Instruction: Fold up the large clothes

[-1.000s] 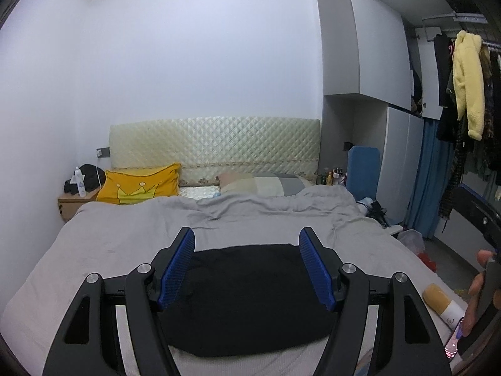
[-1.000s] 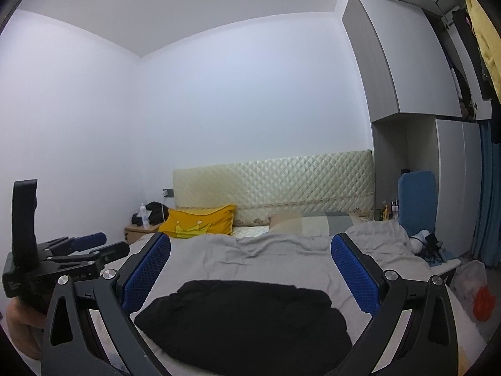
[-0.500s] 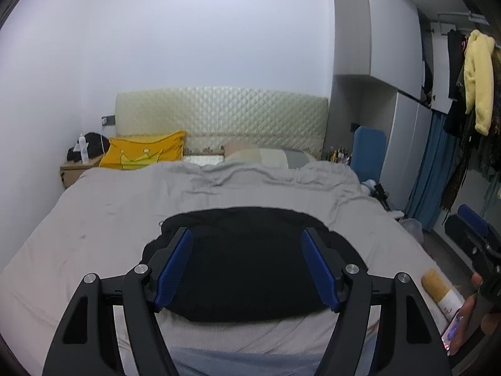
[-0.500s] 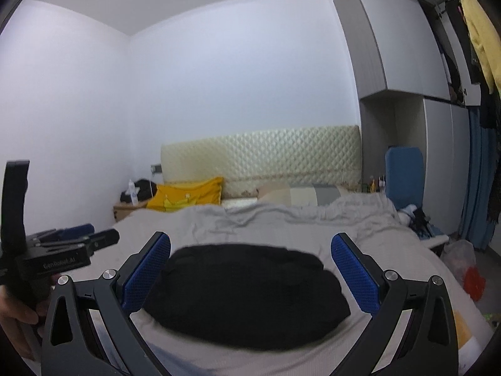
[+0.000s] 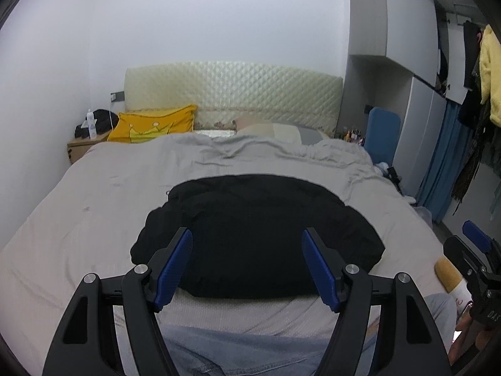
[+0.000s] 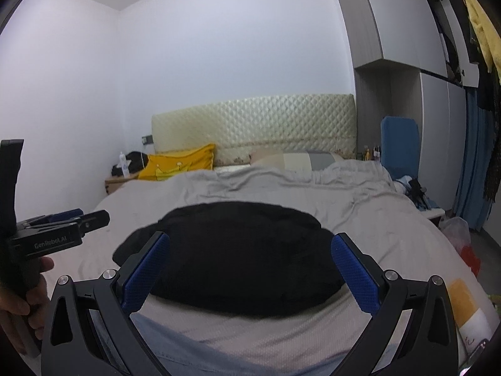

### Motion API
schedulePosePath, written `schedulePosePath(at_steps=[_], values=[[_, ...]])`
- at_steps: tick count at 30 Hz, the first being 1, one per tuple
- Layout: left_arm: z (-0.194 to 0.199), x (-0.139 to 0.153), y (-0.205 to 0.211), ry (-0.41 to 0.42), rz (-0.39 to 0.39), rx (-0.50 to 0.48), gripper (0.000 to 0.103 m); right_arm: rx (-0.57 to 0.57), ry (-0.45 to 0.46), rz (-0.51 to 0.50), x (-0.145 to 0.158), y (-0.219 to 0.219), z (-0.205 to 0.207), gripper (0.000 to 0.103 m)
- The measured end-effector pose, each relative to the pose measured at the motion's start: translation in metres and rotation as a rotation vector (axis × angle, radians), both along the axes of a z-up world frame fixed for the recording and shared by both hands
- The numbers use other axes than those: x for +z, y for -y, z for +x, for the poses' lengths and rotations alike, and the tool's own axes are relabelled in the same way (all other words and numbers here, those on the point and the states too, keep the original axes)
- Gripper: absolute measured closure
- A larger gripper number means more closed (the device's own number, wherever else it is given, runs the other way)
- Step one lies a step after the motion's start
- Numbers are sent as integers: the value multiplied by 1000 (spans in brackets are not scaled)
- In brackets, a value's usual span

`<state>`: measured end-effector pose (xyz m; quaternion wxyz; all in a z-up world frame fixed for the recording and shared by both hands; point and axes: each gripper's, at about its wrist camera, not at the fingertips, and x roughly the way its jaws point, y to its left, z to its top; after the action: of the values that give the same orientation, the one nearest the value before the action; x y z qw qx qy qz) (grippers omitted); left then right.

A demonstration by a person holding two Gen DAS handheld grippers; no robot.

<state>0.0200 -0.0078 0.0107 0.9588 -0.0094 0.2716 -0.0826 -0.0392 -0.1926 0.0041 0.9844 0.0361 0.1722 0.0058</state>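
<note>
At your far left the yellow crown pillow (image 5: 150, 127) leans against the quilted headboard (image 5: 231, 94), well away from the work. Your left gripper (image 5: 247, 261) hangs above the near edge of the bed, its blue pads spread wide with nothing between them. Ahead of it the black garment (image 5: 256, 235) lies on the grey bedspread (image 5: 78, 219) as a rounded, bunched mound, centred and close to you, where both tools can reach it. Whether it is already folded into that bundle or waiting to be spread out, you cannot tell from its dark surface. Your right gripper (image 6: 250, 269) is likewise splayed and empty, hovering over the same near hem. Right of it, a yellow-and-white item (image 6: 466, 310) sits at the bed's edge.
</note>
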Motion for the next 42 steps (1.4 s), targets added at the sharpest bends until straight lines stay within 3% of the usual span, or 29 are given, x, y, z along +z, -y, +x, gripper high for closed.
schedulePosePath(at_steps=[13, 42], values=[[8, -23, 4, -54, 26, 22, 30, 4, -63, 15, -22, -3, 6, 0], [9, -26, 4, -75, 32, 19, 30, -6, -83, 37, -23, -1, 6, 0]])
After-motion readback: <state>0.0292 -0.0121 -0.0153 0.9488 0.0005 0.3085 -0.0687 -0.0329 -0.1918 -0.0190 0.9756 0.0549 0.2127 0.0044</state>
